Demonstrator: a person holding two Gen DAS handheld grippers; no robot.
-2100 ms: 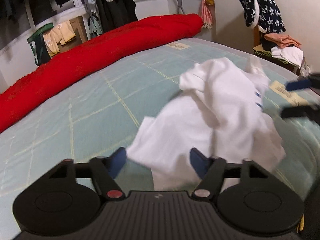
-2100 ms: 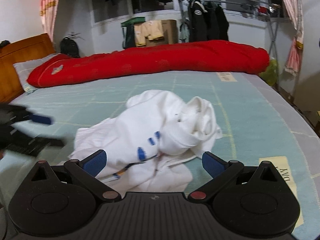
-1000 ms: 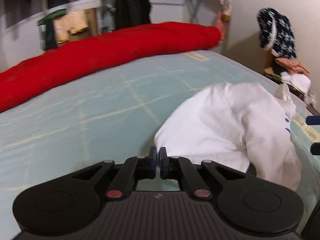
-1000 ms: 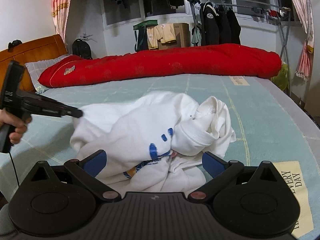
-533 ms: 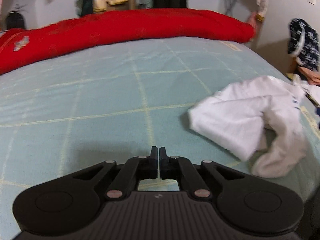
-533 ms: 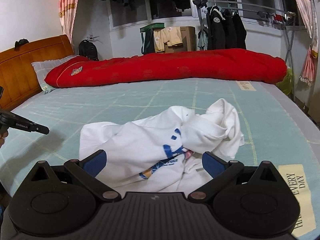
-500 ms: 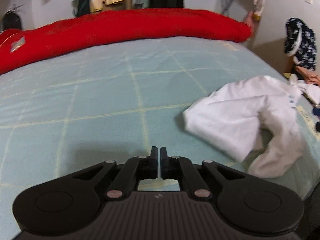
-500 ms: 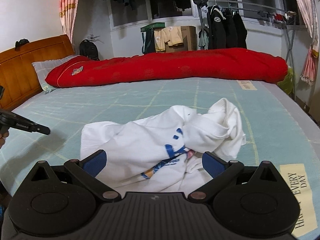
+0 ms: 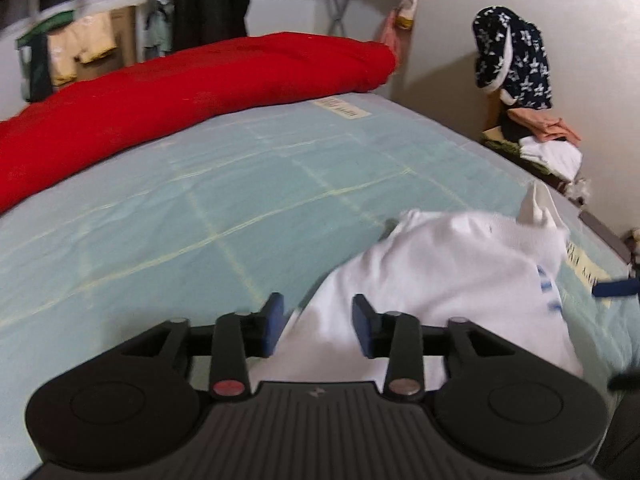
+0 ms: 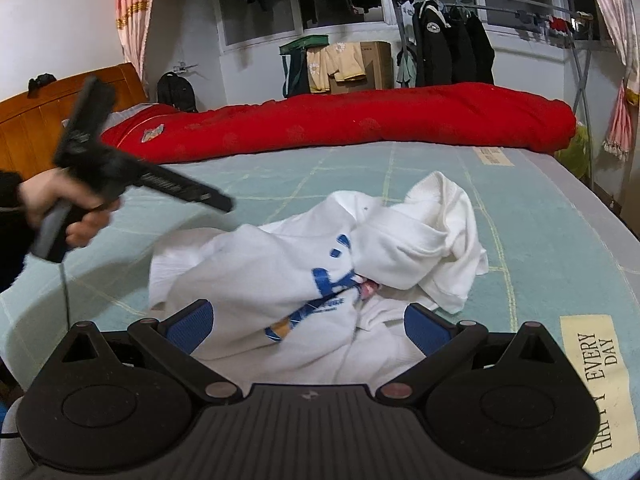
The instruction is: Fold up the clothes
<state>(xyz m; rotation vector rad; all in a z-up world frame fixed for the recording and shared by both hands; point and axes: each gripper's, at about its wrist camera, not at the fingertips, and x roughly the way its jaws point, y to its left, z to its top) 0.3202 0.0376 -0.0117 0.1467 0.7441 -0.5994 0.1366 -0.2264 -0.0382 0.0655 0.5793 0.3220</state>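
So from your right wrist cam you get the whole picture: one white shirt [image 10: 320, 264] crumpled in a heap on the pale green bed sheet [image 10: 540, 220], blue print showing across its front. It sits dead centre, running from about 12 o'clock down between your right gripper [image 10: 310, 324] fingers. Those jaws are spread wide, not pinching anything, with cloth lying in the gap. Over at 9 o'clock you can see your left hand [image 10: 68, 208] holding the left gripper, blurry, its tip pointing toward the shirt's left edge.

The left wrist cam gives you what that one can't: the left gripper [image 9: 318, 330] up close. Its jaws have just been opening and now stand roughly half apart, with the shirt's near edge in the gap but the pads not pressing on it. In this view the shirt [image 9: 440, 280] sits at 4 o'clock. You also get a chair [image 9: 516, 148] at 2 o'clock piled with clothes, which the right cam misses.

Count: one shirt, two grippers, one long red duvet [image 10: 360, 120] rolled along the far side of the bed.
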